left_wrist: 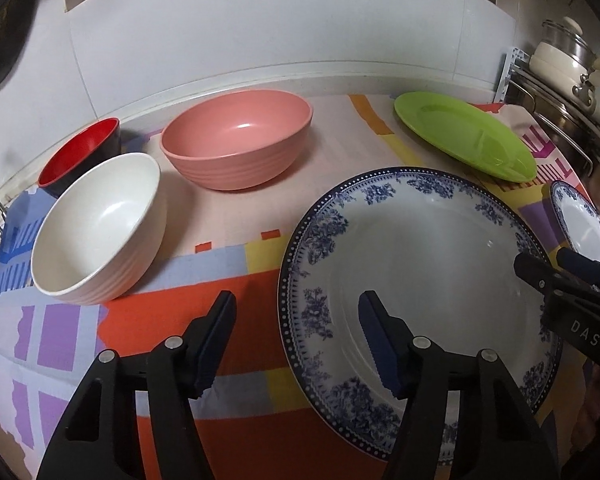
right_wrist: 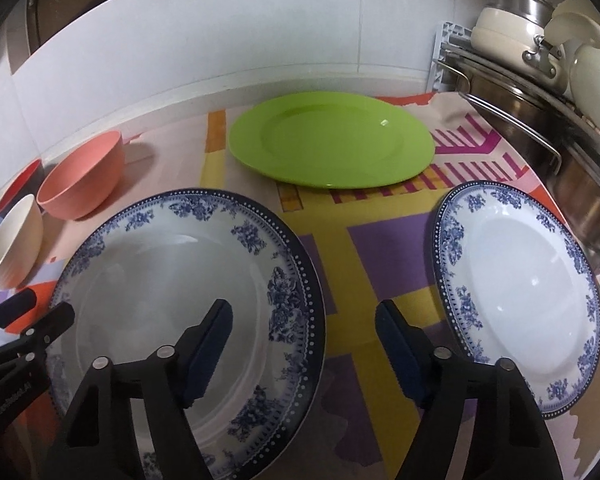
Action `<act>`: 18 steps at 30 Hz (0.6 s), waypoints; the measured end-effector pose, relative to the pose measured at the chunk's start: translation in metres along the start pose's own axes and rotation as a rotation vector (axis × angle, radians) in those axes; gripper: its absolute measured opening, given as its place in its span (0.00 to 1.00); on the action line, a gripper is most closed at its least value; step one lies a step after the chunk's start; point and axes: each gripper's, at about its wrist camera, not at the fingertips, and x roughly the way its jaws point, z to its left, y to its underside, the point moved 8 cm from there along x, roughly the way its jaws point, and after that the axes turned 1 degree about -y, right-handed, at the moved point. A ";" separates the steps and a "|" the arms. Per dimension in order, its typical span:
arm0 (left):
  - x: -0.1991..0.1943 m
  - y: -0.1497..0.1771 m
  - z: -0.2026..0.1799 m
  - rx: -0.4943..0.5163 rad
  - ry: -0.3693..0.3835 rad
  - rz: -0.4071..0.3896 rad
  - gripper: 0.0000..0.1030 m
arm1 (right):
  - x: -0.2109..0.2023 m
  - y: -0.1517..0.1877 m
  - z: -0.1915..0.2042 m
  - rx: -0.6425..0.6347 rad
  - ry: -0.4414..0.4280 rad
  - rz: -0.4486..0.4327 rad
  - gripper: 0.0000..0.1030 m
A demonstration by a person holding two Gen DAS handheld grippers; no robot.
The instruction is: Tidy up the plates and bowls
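Note:
A large blue-and-white plate (left_wrist: 420, 260) (right_wrist: 172, 280) lies on the patterned cloth. My left gripper (left_wrist: 297, 304) is open and straddles the plate's left rim, one finger over the cloth and one over the plate. My right gripper (right_wrist: 304, 310) is open and straddles its right rim. No pad touches the plate. A smaller blue-and-white plate (right_wrist: 520, 280) lies to the right, and a green plate (right_wrist: 332, 140) behind. A pink bowl (left_wrist: 240, 140), a white bowl (left_wrist: 100, 224) and a red bowl (left_wrist: 80, 152) with a black outside stand at the left.
The colourful cloth (left_wrist: 180, 264) covers the counter up to a white tiled wall. At the right edge stands a metal rack with steel pots (right_wrist: 540, 120) and a cream pan (right_wrist: 504, 36), close to the smaller plate.

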 end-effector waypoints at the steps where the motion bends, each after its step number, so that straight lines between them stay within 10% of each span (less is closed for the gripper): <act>1: 0.001 0.000 0.000 -0.001 0.004 0.003 0.57 | 0.001 0.000 0.000 -0.002 -0.001 0.001 0.70; 18: 0.014 -0.002 -0.007 -0.009 0.048 0.049 0.39 | 0.012 -0.003 0.003 -0.007 -0.055 0.054 0.39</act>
